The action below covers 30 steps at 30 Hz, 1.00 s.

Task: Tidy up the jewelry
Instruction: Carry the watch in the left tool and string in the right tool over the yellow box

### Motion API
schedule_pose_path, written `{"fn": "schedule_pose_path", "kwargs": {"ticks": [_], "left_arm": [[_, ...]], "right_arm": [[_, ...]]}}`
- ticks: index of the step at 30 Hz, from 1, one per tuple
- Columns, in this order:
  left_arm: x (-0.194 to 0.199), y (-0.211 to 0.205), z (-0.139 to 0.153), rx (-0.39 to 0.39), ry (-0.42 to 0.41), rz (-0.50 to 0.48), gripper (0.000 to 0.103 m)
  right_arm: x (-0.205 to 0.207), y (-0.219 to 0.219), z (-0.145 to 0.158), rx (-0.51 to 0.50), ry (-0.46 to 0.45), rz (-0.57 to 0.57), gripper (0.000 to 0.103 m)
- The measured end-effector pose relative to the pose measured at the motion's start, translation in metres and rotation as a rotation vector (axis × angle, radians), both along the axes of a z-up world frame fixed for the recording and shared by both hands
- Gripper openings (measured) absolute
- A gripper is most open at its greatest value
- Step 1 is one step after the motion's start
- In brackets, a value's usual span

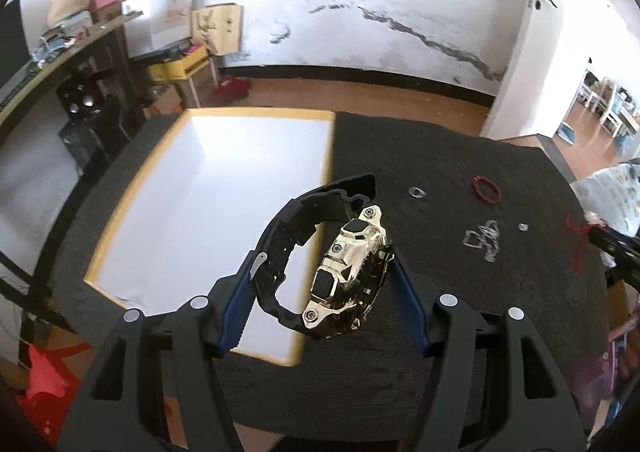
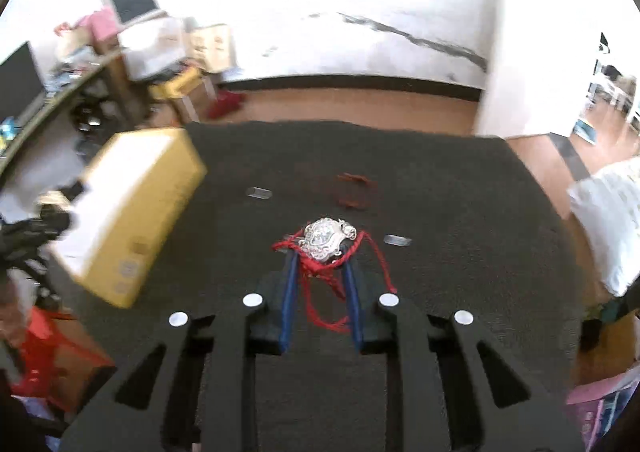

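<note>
Dark mat [image 1: 440, 171]; left hand-held gripper [image 1: 324, 276] clamping watch [image 1: 344, 272], right hand-held gripper [image 2: 320, 272] pinching red-corded pendant [image 2: 324, 238].

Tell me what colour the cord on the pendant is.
Red. The cord on the silver pendant, clamped in the right gripper, shows best in the right wrist view.

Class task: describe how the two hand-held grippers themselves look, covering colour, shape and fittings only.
Both match. The left hand-held gripper and right hand-held gripper have matte black angular frames with slot-shaped cutouts, round silver studs on top, and two straight fingers lined with blue pads. No cables, markings or sleeves are visible.
</note>
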<state>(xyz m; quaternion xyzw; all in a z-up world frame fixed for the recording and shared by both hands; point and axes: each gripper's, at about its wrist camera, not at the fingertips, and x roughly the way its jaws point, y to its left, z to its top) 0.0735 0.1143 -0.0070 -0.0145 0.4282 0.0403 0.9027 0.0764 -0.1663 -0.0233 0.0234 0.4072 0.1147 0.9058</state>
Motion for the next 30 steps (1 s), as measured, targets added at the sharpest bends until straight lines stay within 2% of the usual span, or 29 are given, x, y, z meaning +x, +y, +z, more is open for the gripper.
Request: {"fn": "schedule_pose_path", "kwargs": {"ticks": [5,9,12,19,24,30], "left_arm": [[0.008,0.034,0.008,0.026,-0.002,0.055,0.062],[0.013,0.058,0.003,0.071,0.005,0.093,0.062],[0.017,0.076,-0.005,0.051,0.022,0.121,0.062],[0.025,0.100,-0.026,0.092,0.041,0.139,0.062],[0.029,0.119,-0.047,0.000,0.077,0.153,0.062],[0.034,0.127,-0.069,0.005,0.087,0.166,0.062]], "right_arm": [[-0.023,0.080,0.045,0.057,-0.030,0.092,0.022],[-0.028,0.128,0.062,0.056,-0.042,0.137,0.022],[-0.029,0.156,0.071,0.057,-0.043,0.155,0.022],[-0.018,0.208,0.075,0.025,-0.032,0.176,0.022],[-0.006,0.232,0.073,-0.001,-0.025,0.179,0.022],[0.004,0.252,0.070,-0.026,-0.025,0.185,0.022]]}}
